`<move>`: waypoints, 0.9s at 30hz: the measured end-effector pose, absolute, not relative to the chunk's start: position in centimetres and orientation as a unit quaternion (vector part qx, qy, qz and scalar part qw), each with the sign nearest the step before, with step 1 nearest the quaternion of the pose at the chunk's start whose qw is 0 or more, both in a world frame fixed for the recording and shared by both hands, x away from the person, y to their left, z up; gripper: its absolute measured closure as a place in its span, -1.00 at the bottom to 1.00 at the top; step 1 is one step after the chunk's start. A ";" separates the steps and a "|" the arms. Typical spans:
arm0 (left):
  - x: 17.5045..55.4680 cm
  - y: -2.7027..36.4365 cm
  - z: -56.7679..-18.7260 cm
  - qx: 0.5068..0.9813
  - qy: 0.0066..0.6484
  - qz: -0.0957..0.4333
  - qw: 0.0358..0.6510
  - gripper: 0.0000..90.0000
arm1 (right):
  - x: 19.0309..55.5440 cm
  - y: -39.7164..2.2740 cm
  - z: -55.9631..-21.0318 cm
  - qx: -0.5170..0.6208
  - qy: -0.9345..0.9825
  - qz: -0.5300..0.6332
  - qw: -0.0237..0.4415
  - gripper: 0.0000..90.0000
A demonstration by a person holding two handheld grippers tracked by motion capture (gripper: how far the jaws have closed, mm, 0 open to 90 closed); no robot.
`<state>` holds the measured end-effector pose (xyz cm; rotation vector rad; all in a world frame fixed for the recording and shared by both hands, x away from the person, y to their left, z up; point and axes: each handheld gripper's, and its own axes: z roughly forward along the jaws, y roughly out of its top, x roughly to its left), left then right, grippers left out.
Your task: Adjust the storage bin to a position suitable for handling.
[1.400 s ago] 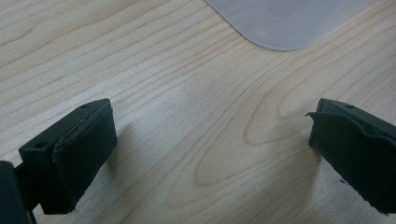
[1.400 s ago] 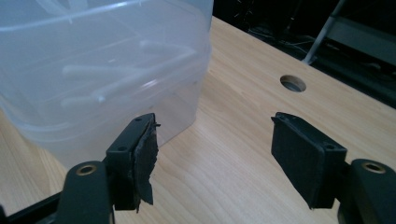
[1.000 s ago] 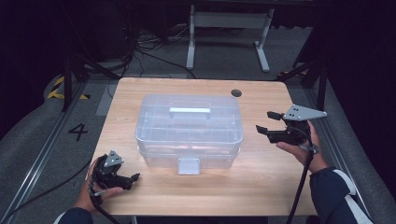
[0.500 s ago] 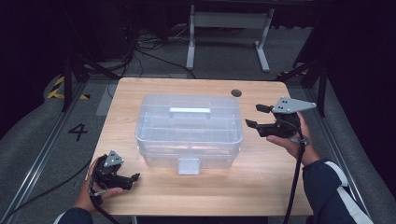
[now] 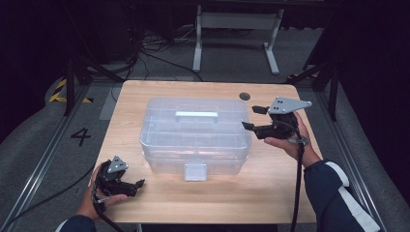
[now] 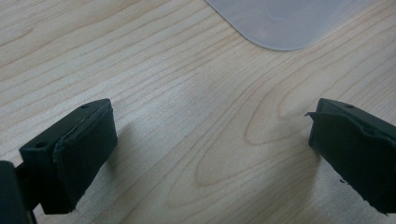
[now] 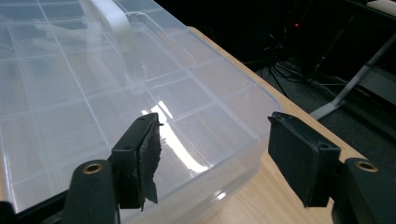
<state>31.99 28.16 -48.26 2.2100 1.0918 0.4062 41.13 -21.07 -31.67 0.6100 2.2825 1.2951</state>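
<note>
The clear plastic box (image 5: 196,135) sat mid-counter (image 5: 270,193), its long axis running along the near edge. The right gripper (image 5: 253,118) hovered at the box's right end, fingers (image 7: 140,161) wide and empty, pointing at its upper corner. The left gripper (image 5: 137,186) rested near the counter's near-left corner, fingers wide, well apart from the box.

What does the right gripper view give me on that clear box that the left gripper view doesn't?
The right gripper view looks across the clear storage box: its gridded lid, white handle and rounded corner, with the right gripper open and one jaw over the lid's edge; cables and a metal stand lie past the table. The left gripper view looks down at bare wood grain, with just a frosted rounded corner of plastic at the top edge, and the left gripper open with nothing between its jaws. Both share the wooden table and wide-open black jaws.
</note>
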 end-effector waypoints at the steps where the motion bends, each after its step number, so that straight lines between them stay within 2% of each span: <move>1: 32.0 28.2 -48.3 0.839 0.415 0.154 0.316 -0.97 | 41.2 -20.8 -31.6 0.220 0.827 0.469 0.220 -0.22; 27: 32.0 28.2 -48.3 0.839 0.415 0.155 0.316 -0.97 | 42.7 -15.9 -31.5 0.184 0.846 0.462 0.192 -0.12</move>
